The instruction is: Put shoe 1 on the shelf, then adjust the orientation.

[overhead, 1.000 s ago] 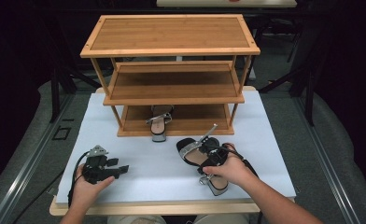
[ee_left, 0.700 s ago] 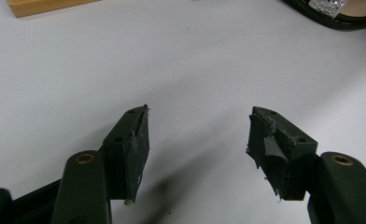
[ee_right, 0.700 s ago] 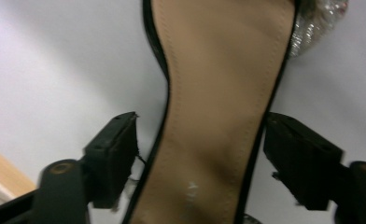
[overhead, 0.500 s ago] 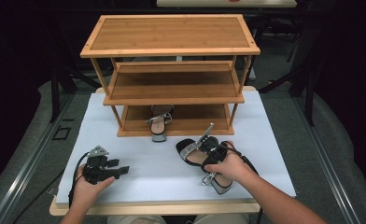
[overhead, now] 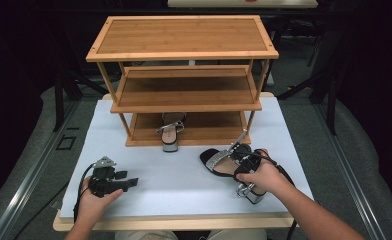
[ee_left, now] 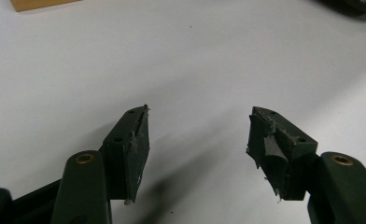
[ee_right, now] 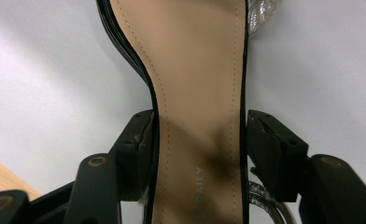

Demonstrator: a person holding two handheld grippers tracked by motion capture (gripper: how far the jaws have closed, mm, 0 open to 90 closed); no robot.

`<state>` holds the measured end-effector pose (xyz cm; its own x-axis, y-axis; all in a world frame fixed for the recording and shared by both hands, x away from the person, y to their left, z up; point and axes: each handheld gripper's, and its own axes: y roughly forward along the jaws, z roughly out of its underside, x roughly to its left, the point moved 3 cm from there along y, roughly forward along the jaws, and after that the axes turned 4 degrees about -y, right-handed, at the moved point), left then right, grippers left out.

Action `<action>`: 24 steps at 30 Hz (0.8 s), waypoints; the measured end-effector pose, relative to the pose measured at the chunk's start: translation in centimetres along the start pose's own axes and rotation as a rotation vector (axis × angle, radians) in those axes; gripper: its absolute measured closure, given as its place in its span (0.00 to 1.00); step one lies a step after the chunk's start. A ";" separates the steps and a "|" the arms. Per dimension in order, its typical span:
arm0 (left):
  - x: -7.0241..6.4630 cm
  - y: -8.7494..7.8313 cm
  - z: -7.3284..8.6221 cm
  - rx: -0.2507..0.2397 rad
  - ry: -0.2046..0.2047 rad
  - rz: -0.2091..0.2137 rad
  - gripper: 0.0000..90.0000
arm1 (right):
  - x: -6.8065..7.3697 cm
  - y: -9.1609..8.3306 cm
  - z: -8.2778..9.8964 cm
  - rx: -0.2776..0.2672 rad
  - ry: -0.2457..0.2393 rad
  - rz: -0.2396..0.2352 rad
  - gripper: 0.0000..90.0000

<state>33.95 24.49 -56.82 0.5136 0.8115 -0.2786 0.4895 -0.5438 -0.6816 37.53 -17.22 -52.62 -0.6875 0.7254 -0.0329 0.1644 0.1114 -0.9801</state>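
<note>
A white desk (overhead: pixel 184 175) carries a three-tier wooden rack (overhead: pixel 184 75) at its far side. On the rack's bottom shelf stands one sandal (overhead: pixel 171 132), its heel hanging over the front edge.

A second sandal (overhead: pixel 223 161), black with a silver strap and a block heel, lies on the desk in front of the rack, toward the right, with its toe pointing left and its heel near the front edge.

The right gripper (overhead: pixel 248 159) sits over this sandal's middle, the hand wrapped around it. In the right gripper view the gripper (ee_right: pixel 197 144) straddles the tan insole (ee_right: pixel 195 93); its jaws have just been closing. The left pad (ee_right: pixel 139 149) lies against the sole's black edge, and the right pad (ee_right: pixel 270 154) seems to touch the other edge, though a thin gap may remain.

The left gripper (overhead: pixel 126 184) rests low on the desk near the front left, well apart from both sandals. The left gripper view shows the gripper (ee_left: pixel 197 140) with its jaws spread wide, only bare desk between them.
</note>
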 end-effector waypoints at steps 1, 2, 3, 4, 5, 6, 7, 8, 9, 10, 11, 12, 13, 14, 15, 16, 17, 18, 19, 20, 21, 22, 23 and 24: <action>0.0 0.0 0.0 0.001 -0.001 0.001 0.43 | 0.0 0.1 0.0 0.014 0.010 -0.021 0.44; 0.0 0.1 0.0 0.002 -0.002 0.001 0.43 | -0.1 0.3 0.0 0.047 0.020 -0.068 0.41; -0.1 0.1 0.0 0.002 0.001 0.002 0.43 | -0.1 0.4 0.0 0.066 0.018 -0.080 0.41; -0.1 0.1 0.0 0.003 0.002 0.001 0.43 | 0.0 0.4 0.0 0.073 0.014 -0.073 0.41; -0.1 0.1 0.0 0.003 0.003 0.001 0.43 | -0.1 0.3 -0.1 0.087 0.004 -0.056 0.43; -0.1 0.1 0.0 0.003 0.001 0.003 0.43 | 0.0 0.3 -0.1 0.094 0.006 -0.056 0.44; -0.1 0.1 0.0 0.002 0.001 0.001 0.43 | 0.0 0.3 -0.2 0.106 0.006 -0.061 0.44; 0.0 0.1 0.0 0.006 0.000 0.000 0.43 | 0.1 0.3 -0.3 0.113 0.010 -0.060 0.44; 0.0 0.1 0.0 0.006 0.001 0.000 0.43 | 0.1 0.4 -0.4 0.125 0.012 -0.059 0.44; 0.0 0.1 0.0 0.006 0.001 0.000 0.43 | 0.2 0.4 -0.5 0.134 0.011 -0.055 0.45; 0.0 0.1 0.0 0.005 0.000 -0.001 0.43 | 0.3 0.4 -0.5 0.141 0.019 -0.048 0.45; 0.0 0.1 0.0 0.006 0.001 -0.001 0.43 | 0.3 0.4 -0.6 0.153 0.023 -0.049 0.45; 0.0 0.1 0.1 0.006 0.002 0.000 0.43 | 0.2 0.5 -0.7 0.160 0.025 -0.042 0.45; 0.0 0.1 0.1 0.006 0.002 0.000 0.43 | 0.2 0.5 -0.8 0.163 0.032 -0.041 0.46; 0.0 0.1 0.1 0.006 0.003 0.001 0.43 | 0.3 0.5 -0.8 0.166 0.033 -0.044 0.46; 0.0 0.1 0.1 0.008 -0.002 0.002 0.43 | 0.3 0.5 -0.8 0.169 0.032 -0.041 0.46; 0.0 0.1 0.1 0.008 -0.002 0.001 0.43 | 0.2 0.5 -0.8 0.171 0.032 -0.031 0.46; 0.0 0.0 0.2 0.008 -0.003 0.000 0.43 | 0.2 0.5 -0.8 0.166 0.035 -0.039 0.46; 0.1 0.0 0.2 0.006 -0.003 0.000 0.43 | 0.1 0.5 -0.8 0.162 0.027 -0.044 0.46; 0.1 0.0 0.2 0.004 -0.005 0.000 0.43 | 0.1 0.4 -0.8 0.161 0.024 -0.040 0.46; 0.1 0.0 0.2 0.003 -0.003 0.000 0.43 | 0.1 0.4 -0.7 0.160 0.018 -0.034 0.46; 0.1 0.0 0.2 0.003 -0.003 0.000 0.43 | 0.2 0.4 -0.7 0.160 0.016 -0.034 0.46; 0.1 0.0 0.2 0.004 -0.003 0.000 0.43 | 0.2 0.4 -0.7 0.163 0.011 -0.028 0.46; 0.1 0.0 0.2 0.004 -0.004 0.000 0.43 | 0.2 0.4 -0.7 0.165 0.000 -0.032 0.47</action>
<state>33.91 24.62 -56.98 0.5107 0.8125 -0.2810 0.4870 -0.5427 -0.6843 37.89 -16.56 -52.87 -0.6905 0.7233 -0.0007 0.0235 0.0215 -0.9995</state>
